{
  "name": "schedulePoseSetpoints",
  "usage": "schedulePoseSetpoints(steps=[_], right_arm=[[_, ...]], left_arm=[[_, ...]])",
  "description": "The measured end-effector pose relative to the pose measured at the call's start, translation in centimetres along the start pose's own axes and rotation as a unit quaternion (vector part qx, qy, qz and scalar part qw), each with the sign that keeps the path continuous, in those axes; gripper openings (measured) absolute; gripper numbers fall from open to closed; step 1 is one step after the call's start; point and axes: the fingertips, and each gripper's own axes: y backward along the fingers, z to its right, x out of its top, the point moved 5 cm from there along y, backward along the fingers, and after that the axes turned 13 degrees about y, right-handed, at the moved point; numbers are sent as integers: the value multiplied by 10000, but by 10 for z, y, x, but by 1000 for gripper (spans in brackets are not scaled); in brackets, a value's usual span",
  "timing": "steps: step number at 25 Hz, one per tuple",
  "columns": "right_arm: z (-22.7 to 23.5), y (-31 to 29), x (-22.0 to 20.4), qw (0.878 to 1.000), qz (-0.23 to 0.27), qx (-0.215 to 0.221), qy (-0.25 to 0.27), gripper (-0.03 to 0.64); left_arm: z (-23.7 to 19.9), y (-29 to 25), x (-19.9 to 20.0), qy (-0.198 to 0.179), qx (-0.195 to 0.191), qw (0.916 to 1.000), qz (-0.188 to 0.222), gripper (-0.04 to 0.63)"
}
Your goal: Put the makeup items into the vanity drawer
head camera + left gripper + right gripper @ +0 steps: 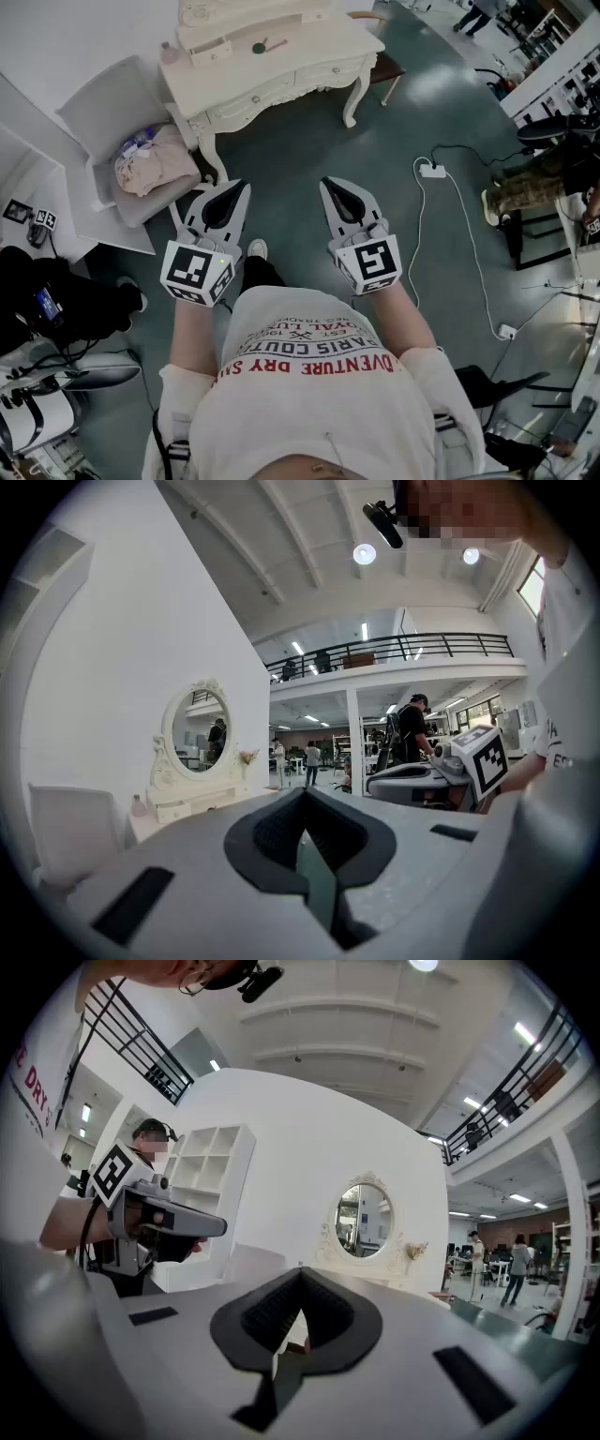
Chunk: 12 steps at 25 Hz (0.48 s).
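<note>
Pose: both forearms reach forward from the body, side by side, and each gripper is held level over the bare floor [309,150]. Both point toward the vanity [314,39] and are well apart from it.

Left gripper [237,187]: in its own view the tips meet at the apex [302,797] with nothing between them. I log it as closed and empty.

Right gripper [327,184]: here too the tips are together [300,1275] and carry nothing.

Task things: a green round item [258,47] and a pink stick [276,41] lie just beside each other on the vanity top. A small bottle [170,53] stands at its left end. The drawers [323,77] in the front are pushed in. The oval mirror [201,730] rises behind the top.

Writing: the shirt [309,394] has red capitals, upside down from the head view, that I read in part as "VENTURE DRY". The darker line above them curves too much for me to read with confidence. Each marker cube [197,272] bears black-and-white square patterns with no letters.
</note>
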Motion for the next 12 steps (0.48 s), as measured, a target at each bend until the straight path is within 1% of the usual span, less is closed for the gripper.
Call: schedulePoseSetpoints(steps=[9, 12], right_arm=[[4, 3, -5, 9999, 13, 25, -100, -2], [8, 6, -7, 9993, 119, 85, -334, -2]], left_arm=[[7, -4, -11, -66, -43, 9999, -133, 6], [11, -9, -14, -63, -71, 9998, -172, 6]])
